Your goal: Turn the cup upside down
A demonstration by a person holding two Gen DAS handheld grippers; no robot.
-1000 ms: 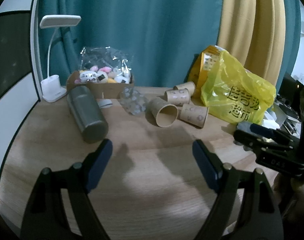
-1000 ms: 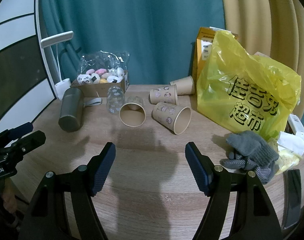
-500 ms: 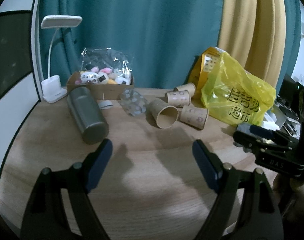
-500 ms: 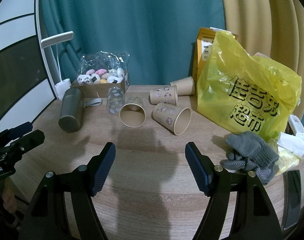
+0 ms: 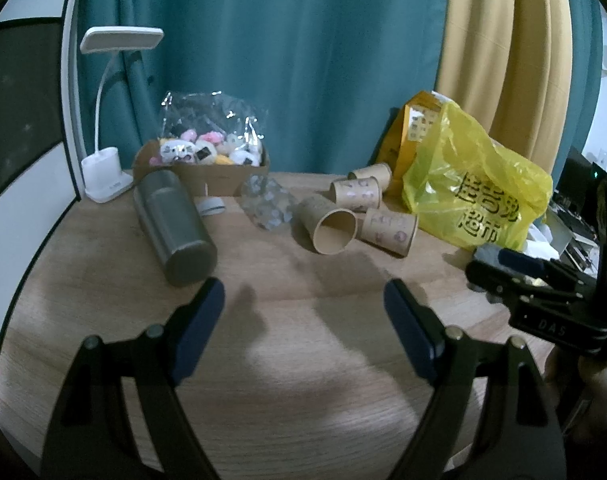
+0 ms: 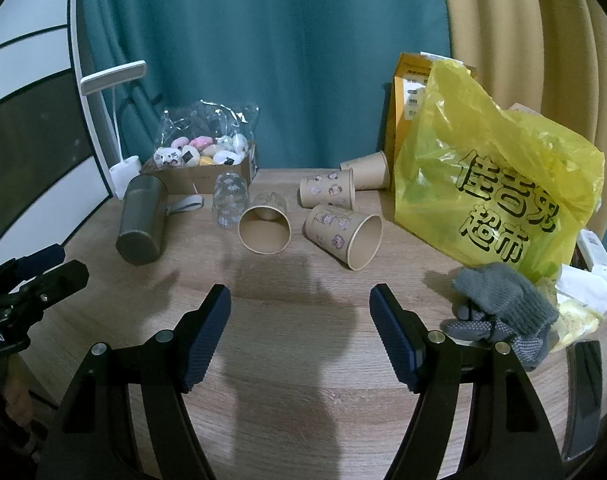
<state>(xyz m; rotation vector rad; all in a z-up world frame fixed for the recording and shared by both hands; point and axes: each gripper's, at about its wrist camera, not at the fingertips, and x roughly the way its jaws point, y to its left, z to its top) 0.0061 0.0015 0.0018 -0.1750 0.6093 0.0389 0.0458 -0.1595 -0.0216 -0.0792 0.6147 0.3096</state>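
Several brown paper cups lie on their sides in the middle of the wooden table. One cup (image 6: 264, 227) shows its open mouth toward me; it also shows in the left wrist view (image 5: 329, 229). A printed cup (image 6: 343, 235) lies to its right, and two more cups (image 6: 328, 192) lie behind. My right gripper (image 6: 299, 332) is open and empty, well short of the cups. My left gripper (image 5: 303, 320) is open and empty, also short of them. The right gripper shows at the right edge of the left wrist view (image 5: 543, 300).
A grey steel flask (image 5: 173, 226) and a clear glass (image 6: 230, 204) lie on their sides at the left. A box of wrapped sweets (image 5: 207, 160) and a white desk lamp (image 5: 103, 172) stand behind. A yellow plastic bag (image 6: 495, 192) and grey gloves (image 6: 503, 312) sit at the right.
The left wrist view has tilted slightly up. The right gripper has held still. Nothing on the table has moved.
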